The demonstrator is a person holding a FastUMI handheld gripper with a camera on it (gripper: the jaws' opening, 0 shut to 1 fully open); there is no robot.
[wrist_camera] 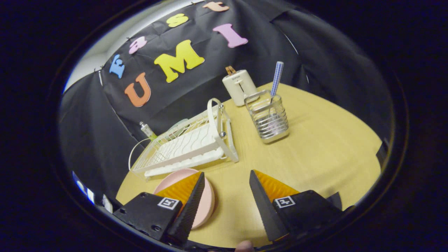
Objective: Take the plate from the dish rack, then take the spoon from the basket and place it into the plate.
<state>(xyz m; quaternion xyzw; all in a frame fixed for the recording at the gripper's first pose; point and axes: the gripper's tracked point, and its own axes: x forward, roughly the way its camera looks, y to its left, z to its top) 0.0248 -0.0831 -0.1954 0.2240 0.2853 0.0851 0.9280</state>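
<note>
A pink plate lies flat on the wooden table, partly hidden under my left finger. My gripper stands open above the table with nothing between its fingers. Beyond the fingers, the white dish rack sits with no plate in it. To its right stands a wire basket with a spoon upright inside; the spoon's blue checked handle sticks out of the top.
A cream toaster stands behind the basket at the table's far edge. A small bottle pokes up behind the rack. Bare tabletop stretches to the right of the basket and ahead of the right finger.
</note>
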